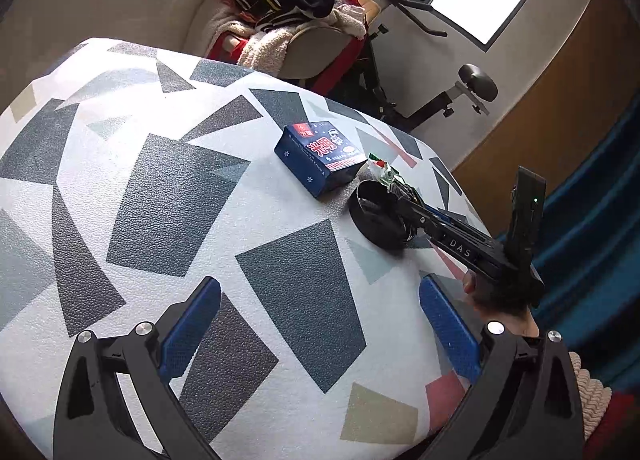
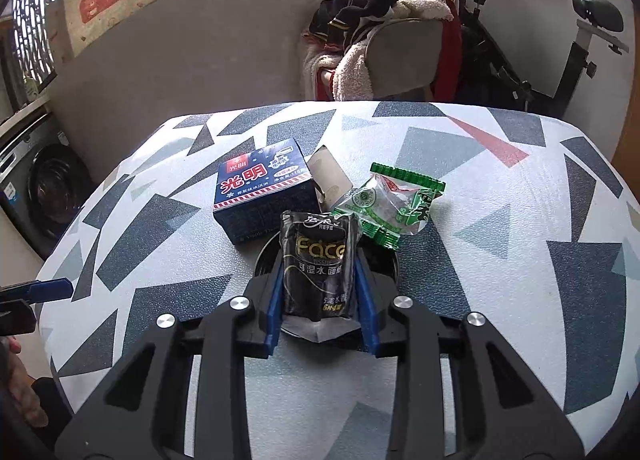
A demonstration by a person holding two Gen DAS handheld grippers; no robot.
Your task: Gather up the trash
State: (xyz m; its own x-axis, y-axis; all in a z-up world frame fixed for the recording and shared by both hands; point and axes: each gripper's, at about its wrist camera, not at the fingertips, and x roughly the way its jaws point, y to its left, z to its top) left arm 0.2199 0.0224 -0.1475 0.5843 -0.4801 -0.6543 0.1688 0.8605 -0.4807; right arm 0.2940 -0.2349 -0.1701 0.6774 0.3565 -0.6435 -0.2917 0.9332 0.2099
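Left wrist view: left hand-held gripper (image 1: 320,324) at bottom of frame, blue pads spread wide, nothing between them, only patterned tabletop (image 1: 120,188) under it; blue box (image 1: 320,158) right of centre; right hand-held gripper (image 1: 394,190) comes in from lower right, tip over a black round container (image 1: 374,220), green wrapper (image 1: 380,166) just beyond; all trash lies up and right of the left pads, well apart.

Right wrist view: right hand-held gripper (image 2: 318,284) centre-bottom, pads pressed on both sides of a black tissue pack (image 2: 316,260), gripping it; pack's long axis runs straight up the frame along the fingers, above the container; box upper left, wrapper upper right; right hand nearer, so judged drop-in is its job.
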